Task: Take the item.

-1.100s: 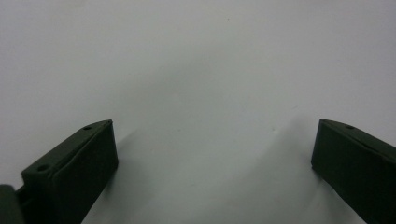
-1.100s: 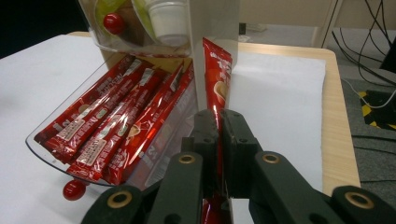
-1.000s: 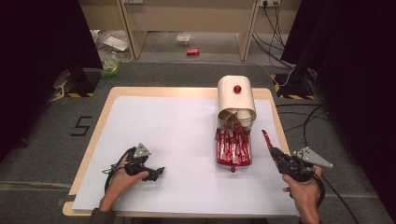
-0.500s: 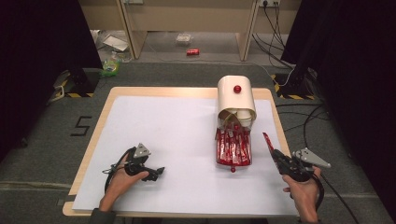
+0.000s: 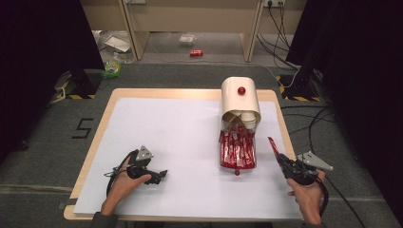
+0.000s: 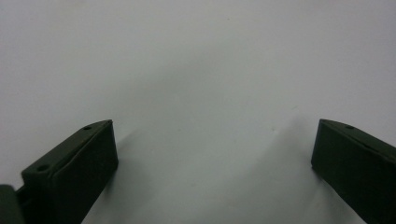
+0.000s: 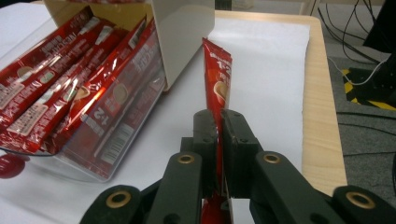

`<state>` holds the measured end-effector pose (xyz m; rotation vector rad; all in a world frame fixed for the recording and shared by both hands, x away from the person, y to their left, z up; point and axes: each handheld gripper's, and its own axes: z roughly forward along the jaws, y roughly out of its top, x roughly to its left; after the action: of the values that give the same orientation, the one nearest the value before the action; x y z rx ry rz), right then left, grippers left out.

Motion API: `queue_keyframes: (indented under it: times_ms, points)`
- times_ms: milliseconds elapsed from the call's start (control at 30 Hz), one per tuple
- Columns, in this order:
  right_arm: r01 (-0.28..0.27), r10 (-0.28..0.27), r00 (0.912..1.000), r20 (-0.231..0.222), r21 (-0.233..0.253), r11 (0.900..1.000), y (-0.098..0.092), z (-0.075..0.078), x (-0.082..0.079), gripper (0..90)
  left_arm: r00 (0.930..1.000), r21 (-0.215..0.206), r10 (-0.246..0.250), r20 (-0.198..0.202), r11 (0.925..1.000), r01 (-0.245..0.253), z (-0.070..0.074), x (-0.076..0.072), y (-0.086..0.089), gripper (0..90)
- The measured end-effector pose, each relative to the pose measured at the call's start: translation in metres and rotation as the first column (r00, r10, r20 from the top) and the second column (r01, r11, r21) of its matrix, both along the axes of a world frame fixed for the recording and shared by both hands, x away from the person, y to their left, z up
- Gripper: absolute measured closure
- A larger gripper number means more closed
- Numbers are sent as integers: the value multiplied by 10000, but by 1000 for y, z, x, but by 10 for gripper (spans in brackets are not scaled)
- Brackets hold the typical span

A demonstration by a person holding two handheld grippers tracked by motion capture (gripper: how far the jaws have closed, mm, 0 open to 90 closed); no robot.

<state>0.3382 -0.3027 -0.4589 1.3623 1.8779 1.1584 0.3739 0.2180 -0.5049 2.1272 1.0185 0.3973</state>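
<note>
Here, the right gripper (image 7: 218, 122) has its jaws pressed on a single red stick sachet (image 7: 216, 84), held edge-on so its print is hard to read and its lower end is hidden between the jaws. In the high view the sachet (image 5: 273, 146) stands up from the right gripper (image 5: 281, 159), just to the right of the clear tray (image 5: 237, 164) of matching red sachets (image 5: 236, 148). The tray lies tipped out of a cream dispenser box (image 5: 240, 99) with a red knob (image 5: 241, 90); a second red knob (image 5: 236, 173) sits at the tray's near edge. Paper cups (image 5: 247, 117) show partly inside the box mouth. Well left of the tray, the left gripper (image 5: 161, 175) rests on the white sheet (image 5: 180, 137), jaws spread wide and holding nothing.
</note>
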Motion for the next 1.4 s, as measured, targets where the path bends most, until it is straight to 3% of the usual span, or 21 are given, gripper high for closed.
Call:
queue_keyframes:
  times_ms: [167, 767, 1233, 1400]
  points:
    - [52, -52, 9999, 107, -49, 10000, -1, 2, 0, 848, 10000, 1, -1, -1, 10000, 1, 0, 0, 0, 0]
    - [-67, 52, 9986, -522, -281, 9996, 0, -14, 5, 843, 10000, 5, 1, 1, 10000, -1, 0, 0, 0, 0]
    - [-129, 101, 9971, -754, -366, 9992, 2, -18, 6, 837, 10000, 3, 0, 1, 10000, 0, 0, 0, 0, 0]
    - [-166, 91, 9943, -1065, -698, 9974, 3, -22, 7, 835, 10000, 3, 1, 0, 10000, -1, 0, 0, 0, 0]
